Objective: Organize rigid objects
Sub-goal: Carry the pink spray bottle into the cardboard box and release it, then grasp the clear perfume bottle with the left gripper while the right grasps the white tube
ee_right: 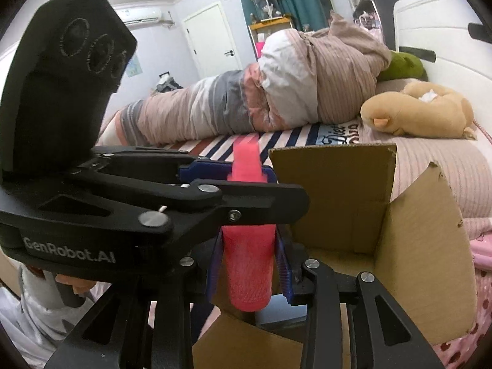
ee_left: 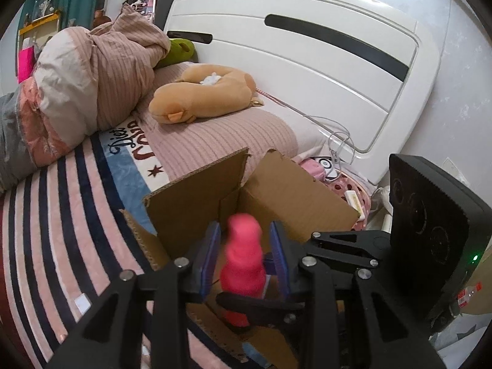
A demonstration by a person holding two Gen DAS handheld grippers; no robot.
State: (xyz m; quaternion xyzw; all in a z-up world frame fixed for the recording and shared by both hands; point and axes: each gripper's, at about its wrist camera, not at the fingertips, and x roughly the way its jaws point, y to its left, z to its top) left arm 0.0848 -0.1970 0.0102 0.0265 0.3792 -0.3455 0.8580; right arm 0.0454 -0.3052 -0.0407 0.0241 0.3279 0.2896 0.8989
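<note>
Handoff over the open brown cardboard box (ee_right: 384, 215) at the bed's edge: both grippers, left (ee_left: 246, 258) and right (ee_right: 247, 264), clamp the pink ribbed plastic bottle (ee_right: 247, 264). Next: one releases, the other lowers it in.

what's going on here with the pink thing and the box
A person with a handheld gripper in each hand is working over an open cardboard box on the bed. Both the right gripper and the left gripper have their blue pads around one pink ridged object, held upright above the box. It is not yet inside.
</note>
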